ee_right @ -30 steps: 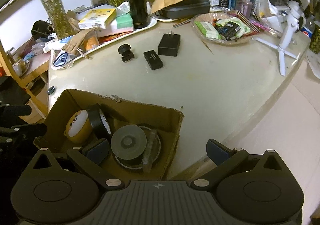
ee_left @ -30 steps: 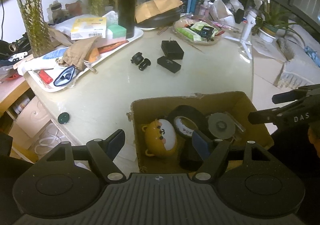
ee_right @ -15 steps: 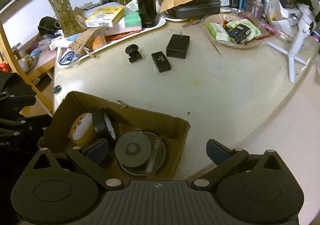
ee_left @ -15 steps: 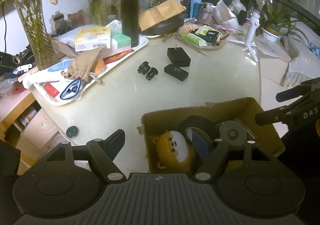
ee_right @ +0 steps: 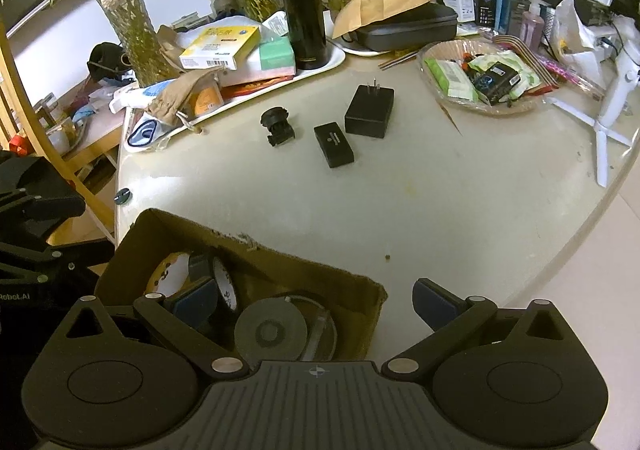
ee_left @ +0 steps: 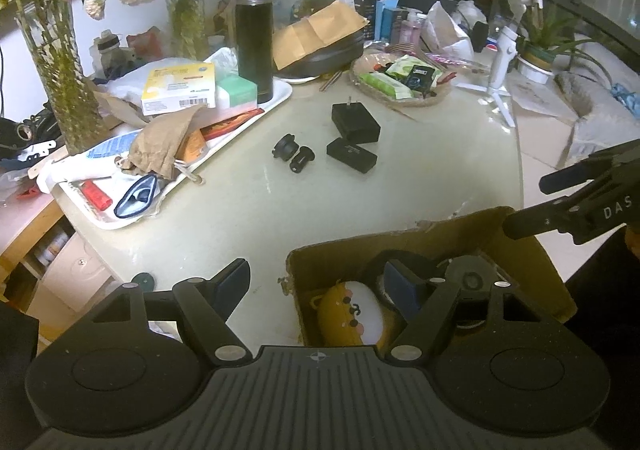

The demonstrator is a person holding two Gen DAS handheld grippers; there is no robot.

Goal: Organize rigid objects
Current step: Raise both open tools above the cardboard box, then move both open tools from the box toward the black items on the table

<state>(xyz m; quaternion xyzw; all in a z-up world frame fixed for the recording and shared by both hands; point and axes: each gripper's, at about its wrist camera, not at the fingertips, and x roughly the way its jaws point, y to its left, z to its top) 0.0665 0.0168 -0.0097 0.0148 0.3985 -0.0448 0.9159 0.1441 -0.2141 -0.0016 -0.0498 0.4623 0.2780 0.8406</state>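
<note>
Shift: cardboard box (ee_left: 448,238) sits lower in both views than before.
Left gripper (ee_left: 320,282): spread, empty.
Right gripper (ee_right: 316,300): spread, empty.
Tabletop: charger (ee_right: 370,111), small black case (ee_right: 333,144).

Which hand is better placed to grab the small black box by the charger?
Probably right: the right gripper is open, empty and faces the small black box squarely; the left gripper sees it further right.

bare tabletop (ee_right: 400,194) mid, tray (ee_left: 280,98) clutter behind

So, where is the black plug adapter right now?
The black plug adapter lies on the table in the right wrist view, centre, prongs away, beside the small black box and before the basket.
</note>
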